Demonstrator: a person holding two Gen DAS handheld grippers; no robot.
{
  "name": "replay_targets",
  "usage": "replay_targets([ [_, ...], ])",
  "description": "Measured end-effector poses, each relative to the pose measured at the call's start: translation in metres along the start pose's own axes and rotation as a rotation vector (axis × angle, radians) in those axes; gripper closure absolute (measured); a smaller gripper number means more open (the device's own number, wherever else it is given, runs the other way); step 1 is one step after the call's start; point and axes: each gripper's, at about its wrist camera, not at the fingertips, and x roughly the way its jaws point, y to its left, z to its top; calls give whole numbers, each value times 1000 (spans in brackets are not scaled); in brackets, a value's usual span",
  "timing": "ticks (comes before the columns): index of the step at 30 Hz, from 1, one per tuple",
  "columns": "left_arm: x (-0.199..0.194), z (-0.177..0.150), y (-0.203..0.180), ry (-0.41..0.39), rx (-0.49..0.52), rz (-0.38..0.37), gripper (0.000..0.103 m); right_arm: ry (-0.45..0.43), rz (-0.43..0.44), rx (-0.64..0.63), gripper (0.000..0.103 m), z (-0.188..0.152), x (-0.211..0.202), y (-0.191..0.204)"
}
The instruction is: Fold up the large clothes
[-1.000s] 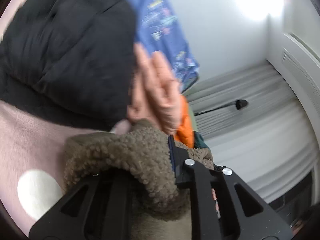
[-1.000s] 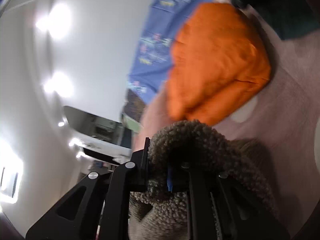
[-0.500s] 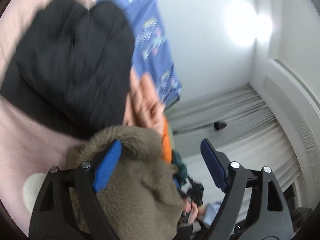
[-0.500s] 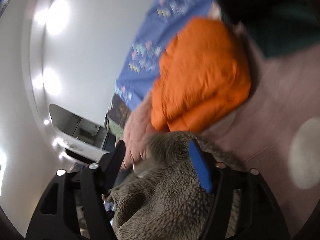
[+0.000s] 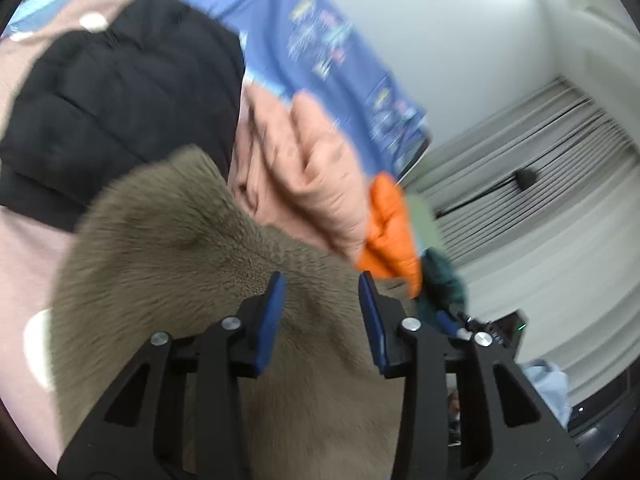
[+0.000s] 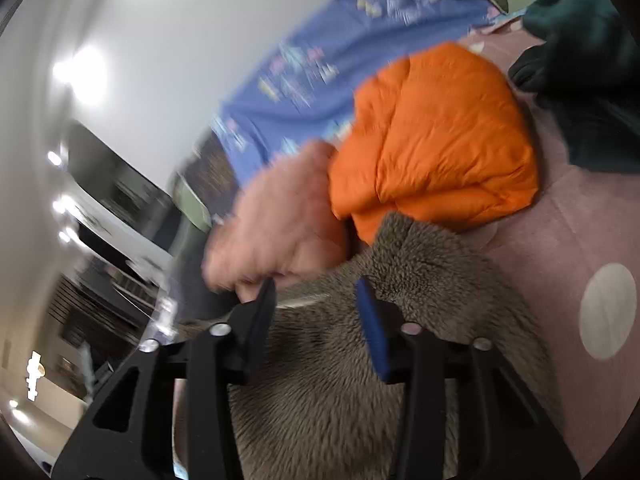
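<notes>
Left wrist view: left hand-held gripper (image 5: 321, 296) open over the brown fleece garment (image 5: 180, 264); black quilted jacket (image 5: 120, 92) at 10 o'clock, seen only here. Right wrist view: right hand-held gripper (image 6: 316, 300) open above the same fleece; orange puffer jacket (image 6: 436, 140) at 1 o'clock, dark green garment (image 6: 584, 80) cut off at the frame edge. A blurred hand (image 6: 276, 232) at 11 o'clock hides part of the fleece.

The left tongs (image 5: 322, 292) are hanging parted over the brown fleece garment (image 5: 192, 264), with a hand (image 5: 304, 176), black jacket (image 5: 116, 92) and orange jacket (image 5: 390, 232) lying beyond.
</notes>
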Motion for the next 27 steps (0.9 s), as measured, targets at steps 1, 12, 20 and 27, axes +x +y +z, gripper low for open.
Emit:
replay_targets([
  [1,17,3,5,20,-20,25,75,31,-38,-16,69,3,16,1],
  [12,49,23,115,11,-192,94,99,15,-254,223,103,11,79,-112],
  [20,40,24,106,31,-164,73,97,2,-203,210,90,8,52,-91],
  [27,-43,-12,48,-84,1,80,32,-147,-88,85,42,-35,-59,-50],
])
